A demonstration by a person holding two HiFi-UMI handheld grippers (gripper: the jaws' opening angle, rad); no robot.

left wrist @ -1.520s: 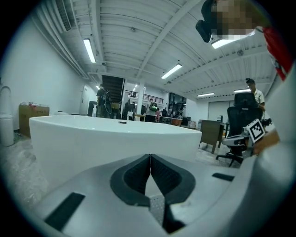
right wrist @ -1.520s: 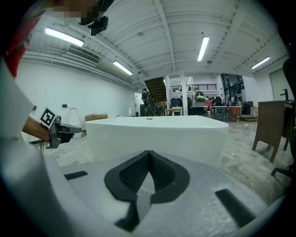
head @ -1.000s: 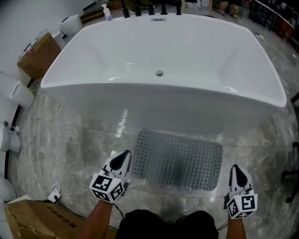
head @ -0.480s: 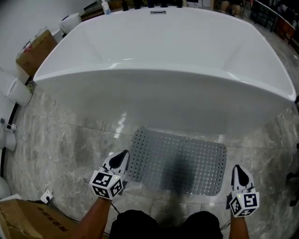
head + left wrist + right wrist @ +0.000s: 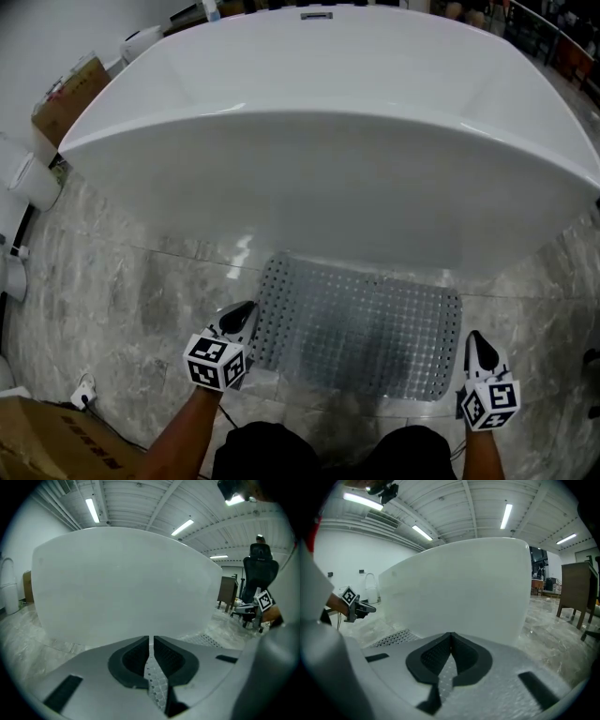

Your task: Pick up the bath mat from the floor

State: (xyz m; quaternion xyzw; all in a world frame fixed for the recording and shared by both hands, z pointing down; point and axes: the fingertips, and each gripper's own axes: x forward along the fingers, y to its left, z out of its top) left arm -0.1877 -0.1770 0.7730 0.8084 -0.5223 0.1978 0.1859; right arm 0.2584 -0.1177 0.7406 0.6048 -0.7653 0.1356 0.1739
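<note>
The grey perforated bath mat (image 5: 361, 323) lies flat on the marble floor, right in front of the white bathtub (image 5: 328, 141). My left gripper (image 5: 242, 314) is shut and empty, its tip over the mat's near-left corner. My right gripper (image 5: 478, 342) is also shut and empty, just off the mat's near-right corner. In the left gripper view the shut jaws (image 5: 151, 641) face the tub wall, with a strip of mat (image 5: 206, 640) to the right. In the right gripper view the shut jaws (image 5: 451, 641) face the tub, with the mat (image 5: 391, 638) to the left.
A cardboard box (image 5: 70, 89) and white fixtures (image 5: 33, 178) stand at the far left. Another box (image 5: 47, 441) sits at the near left beside a small white plug (image 5: 82, 392). An office chair (image 5: 258, 573) and a wooden cabinet (image 5: 576, 592) stand to the right.
Both grippers have sunk toward the floor at the mat's near corners, still shut. The head has come lower, so the tub and mat look bigger.
</note>
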